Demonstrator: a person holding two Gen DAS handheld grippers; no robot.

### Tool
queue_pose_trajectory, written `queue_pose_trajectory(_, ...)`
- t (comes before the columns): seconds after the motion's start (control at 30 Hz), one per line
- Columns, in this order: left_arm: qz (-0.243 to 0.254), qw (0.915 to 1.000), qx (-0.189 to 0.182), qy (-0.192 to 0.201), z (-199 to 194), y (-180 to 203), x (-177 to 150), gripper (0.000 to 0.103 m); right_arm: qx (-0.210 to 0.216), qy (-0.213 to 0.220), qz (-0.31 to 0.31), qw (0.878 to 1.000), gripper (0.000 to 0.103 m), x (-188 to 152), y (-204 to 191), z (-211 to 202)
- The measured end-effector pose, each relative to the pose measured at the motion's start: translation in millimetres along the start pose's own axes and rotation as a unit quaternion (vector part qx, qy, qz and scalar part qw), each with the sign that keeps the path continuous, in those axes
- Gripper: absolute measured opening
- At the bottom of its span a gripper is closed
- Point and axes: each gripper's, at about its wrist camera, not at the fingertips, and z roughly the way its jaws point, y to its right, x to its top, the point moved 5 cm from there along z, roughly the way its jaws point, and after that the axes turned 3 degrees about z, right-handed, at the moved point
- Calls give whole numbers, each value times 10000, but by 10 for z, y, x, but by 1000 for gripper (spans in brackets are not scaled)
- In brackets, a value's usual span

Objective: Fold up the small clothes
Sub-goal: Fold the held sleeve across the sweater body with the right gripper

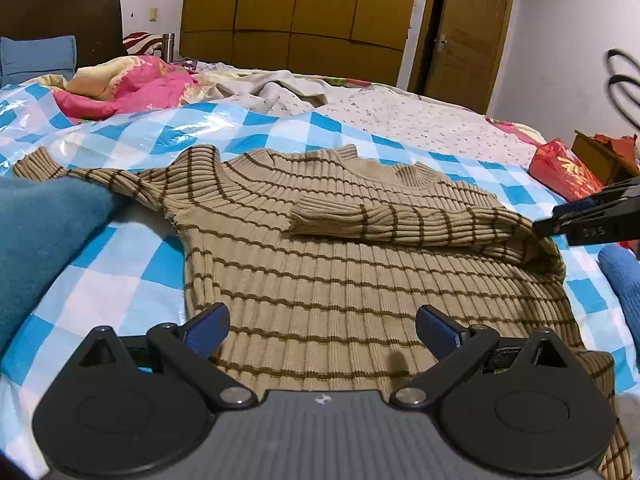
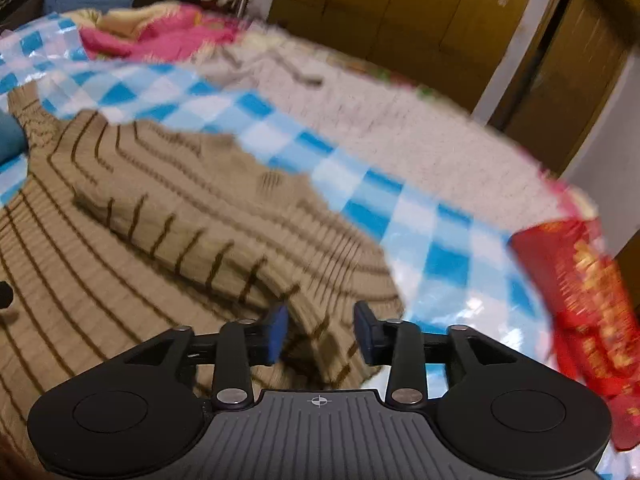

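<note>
A tan sweater with brown stripes [image 1: 320, 264] lies flat on a blue-and-white checked sheet [image 1: 132, 280]. Its right sleeve [image 1: 400, 220] is folded across the chest; its left sleeve [image 1: 100, 176] stretches out to the left. My left gripper [image 1: 322, 326] is open and empty above the sweater's lower body. My right gripper [image 2: 322, 330] is open, its fingers either side of the sweater's edge [image 2: 320, 344] at the folded shoulder. It also shows in the left wrist view [image 1: 560, 226] beside that fold. The right wrist view is blurred.
A teal cloth [image 1: 36, 240] lies at the left by the outstretched sleeve. A red bag [image 2: 580, 312] sits at the sheet's right edge. A pink quilt [image 1: 132, 84] and floral bedding [image 1: 420, 120] lie behind. Wardrobe and door stand beyond the bed.
</note>
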Motion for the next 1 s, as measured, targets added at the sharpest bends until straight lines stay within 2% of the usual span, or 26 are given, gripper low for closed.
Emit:
queue_pose_trajectory(0.07,79,10000,52,18,2,21,-6,103,5,-166,66,9998,38,-24,19,152)
queue_pose_trajectory(0.1,107,9999,78,30,1,28,-12,103,3,-253,119,9996,25,-36,28,216)
queue_pose_trajectory(0.13,140,9998,111,39,1,36,-17,103,3,-298,218,9993,7,-52,39,237)
queue_pose_trajectory(0.2,163,9998,133,47,6,43,-21,103,131,-124,397,9990,7,-73,44,129)
queue_pose_trajectory(0.27,141,9998,119,37,17,41,-21,103,302,47,106,9995,7,-170,-43,-65)
queue_pose_trajectory(0.37,116,9999,90,15,23,43,-19,103,517,-323,-617,9962,8,-465,-246,-146)
queue_pose_trajectory(0.43,127,9999,101,51,1,44,-15,103,570,-628,-1053,9908,15,-630,-344,-115)
queue_pose_trajectory(0.5,131,9998,109,88,-19,40,-9,103,542,-616,-1196,9894,16,-666,-370,-155)
queue_pose_trajectory(0.67,20,9999,67,100,-26,-4,10,103,694,-332,-828,9936,17,-363,-273,-379)
queue_pose_trajectory(0.77,-75,9999,26,120,-40,-36,27,103,1180,-17,-435,9921,21,-127,-359,-472)
queue_pose_trajectory(0.9,-89,9999,77,127,-42,-54,24,103,1586,40,-280,9869,22,173,-660,-199)
queue_pose_trajectory(1.0,-78,9998,121,143,-38,-70,23,103,1848,0,-467,9817,22,335,-950,30)
